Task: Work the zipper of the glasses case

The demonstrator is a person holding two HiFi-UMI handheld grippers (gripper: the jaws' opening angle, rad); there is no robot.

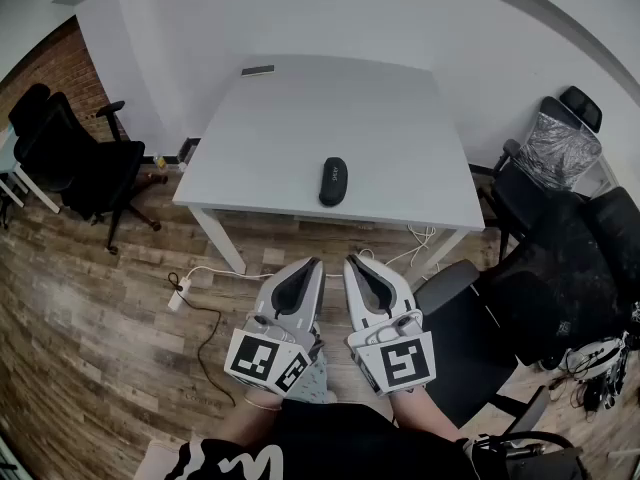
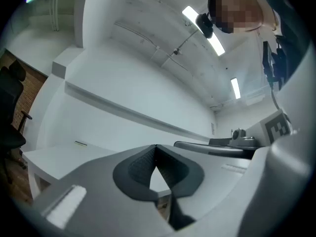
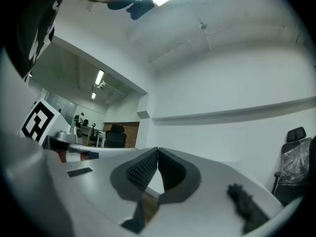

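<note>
The black glasses case (image 1: 333, 180) lies zipped up on the white table (image 1: 400, 158), near its front edge. Both grippers are held side by side over the wooden floor, short of the table and apart from the case. My left gripper (image 1: 315, 262) (image 2: 156, 146) is shut, its pads meeting with nothing between them. The right gripper (image 1: 353, 259) (image 3: 158, 149) is shut and empty too. In the right gripper view a blurred dark shape (image 3: 247, 210) lies low at the right; I cannot tell whether it is the case.
A small dark flat slab (image 1: 257, 69) rests at the table's far edge. Black office chairs stand at the left (image 1: 70, 158) and right (image 1: 570, 268), one wrapped in plastic (image 1: 558, 150). A power strip with its cable (image 1: 180, 293) lies on the floor under the table's front left corner.
</note>
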